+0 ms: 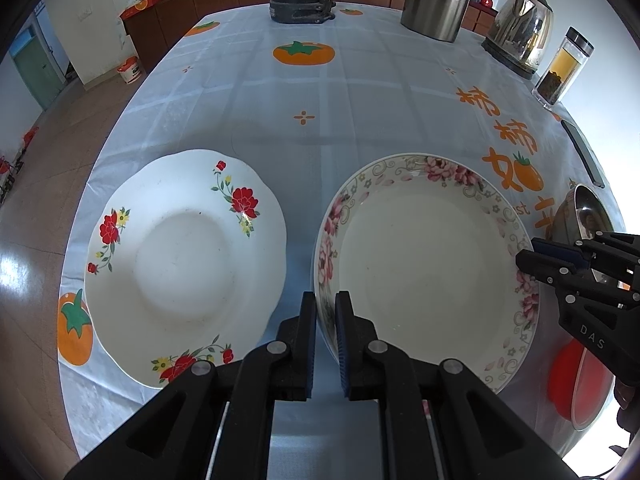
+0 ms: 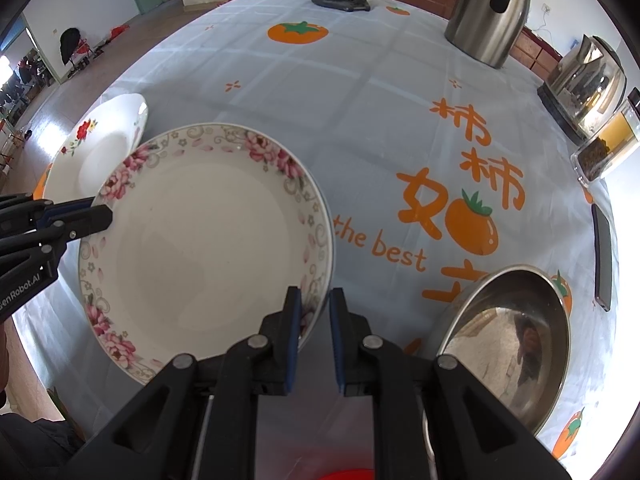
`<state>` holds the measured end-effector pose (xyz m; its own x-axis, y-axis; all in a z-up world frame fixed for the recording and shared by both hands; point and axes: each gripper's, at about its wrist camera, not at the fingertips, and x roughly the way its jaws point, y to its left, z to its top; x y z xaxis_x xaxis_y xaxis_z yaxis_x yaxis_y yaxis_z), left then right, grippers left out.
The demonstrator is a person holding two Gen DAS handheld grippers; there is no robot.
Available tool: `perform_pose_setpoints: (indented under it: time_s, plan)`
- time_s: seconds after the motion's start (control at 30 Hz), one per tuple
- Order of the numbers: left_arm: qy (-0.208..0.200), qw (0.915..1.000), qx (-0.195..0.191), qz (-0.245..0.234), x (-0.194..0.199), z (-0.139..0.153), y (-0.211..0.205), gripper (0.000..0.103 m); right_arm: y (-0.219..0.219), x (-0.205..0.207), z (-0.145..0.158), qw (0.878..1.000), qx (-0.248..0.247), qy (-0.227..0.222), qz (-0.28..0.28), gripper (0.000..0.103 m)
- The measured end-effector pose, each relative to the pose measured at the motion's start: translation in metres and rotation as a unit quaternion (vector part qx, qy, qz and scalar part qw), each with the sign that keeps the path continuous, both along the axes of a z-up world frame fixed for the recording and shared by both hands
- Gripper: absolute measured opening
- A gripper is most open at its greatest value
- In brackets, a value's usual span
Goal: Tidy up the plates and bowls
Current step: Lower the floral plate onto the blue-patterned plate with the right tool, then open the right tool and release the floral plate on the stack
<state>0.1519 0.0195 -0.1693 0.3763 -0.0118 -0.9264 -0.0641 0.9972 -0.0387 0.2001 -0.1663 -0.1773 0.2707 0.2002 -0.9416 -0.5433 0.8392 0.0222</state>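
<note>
- Pinching the pink-flowered plate [image 1: 424,264] rim: left tool [image 1: 325,308].
- Pinching its opposite rim: right tool [image 2: 316,304].
- Red-flowered plate [image 1: 184,264] rests beside it on the tabletop [image 1: 360,92].

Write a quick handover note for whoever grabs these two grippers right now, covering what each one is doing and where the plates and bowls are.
Left gripper: fingers close together astride the left rim of the pink-flowered plate; looks gripped.
Right gripper: fingers astride the same plate's right rim, a gap showing; whether it is clamped is unclear.
White red-flowered plate lies to the left on the tablecloth, separate.
Steel bowl sits to the right; a red bowl is at the near right edge.
Done: nothing stacked yet.
Left: probably set the pink plate onto the white one, then group the bowls.
</note>
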Motion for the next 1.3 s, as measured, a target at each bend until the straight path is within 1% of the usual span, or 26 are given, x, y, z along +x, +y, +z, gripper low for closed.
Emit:
perform_pose_setpoints:
  time_s: [0.43,0.67,0.73,0.77,0.8,0.83,0.87,0.9,1.03,1.1,1.2,1.23,1.3]
  plan:
    - [-0.001,1.0,0.001,0.001,-0.001,0.001,-0.001,0.011,0.001,-0.001,-0.001,1.0,-0.005,-0.007,0.002,0.014]
    - [-0.002,1.0,-0.005,0.004,-0.004,0.002,0.0,0.011,0.002,-0.003,0.0,1.0,-0.005,-0.008,0.002,0.016]
    - [-0.004,0.9999,-0.007,0.006,-0.005,0.004,0.0,0.011,0.001,-0.003,0.004,1.0,0.002,-0.013,-0.005,0.019]
    - [-0.005,0.9999,-0.009,0.007,-0.006,0.006,0.0,0.011,0.0,-0.003,0.006,1.0,0.003,-0.016,-0.006,0.022]
    - [-0.005,0.9999,-0.013,0.006,-0.007,0.007,0.0,0.011,0.0,-0.004,0.009,1.0,0.005,-0.019,-0.007,0.031]
    - [-0.005,0.9998,-0.016,0.007,-0.007,0.008,0.0,0.011,0.0,-0.004,0.012,1.0,0.009,-0.021,-0.007,0.036]
    - [-0.005,0.9998,-0.017,0.007,-0.008,0.009,0.0,0.011,0.0,-0.005,0.015,1.0,0.013,-0.025,-0.008,0.044]
    - [-0.005,0.9998,-0.018,0.006,-0.009,0.009,-0.001,0.011,-0.001,-0.005,0.018,0.999,0.017,-0.028,-0.009,0.048]
    - [-0.006,0.9997,-0.022,0.003,-0.014,0.013,-0.003,0.011,0.0,-0.008,0.024,0.999,0.025,-0.031,-0.009,0.051]
    - [-0.008,0.9997,-0.023,0.002,-0.017,0.016,-0.004,0.011,0.0,-0.011,0.026,0.999,0.03,-0.031,-0.006,0.056]
    - [-0.011,0.9997,-0.021,0.001,-0.022,0.019,-0.004,0.013,0.001,-0.018,0.03,0.999,0.035,-0.033,-0.004,0.057]
    - [-0.011,0.9997,-0.02,0.0,-0.024,0.02,-0.004,0.014,0.001,-0.02,0.031,0.999,0.038,-0.033,-0.004,0.057]
    - [-0.011,0.9998,-0.019,0.0,-0.027,0.021,-0.004,0.02,0.002,-0.024,0.033,0.999,0.043,-0.032,-0.001,0.057]
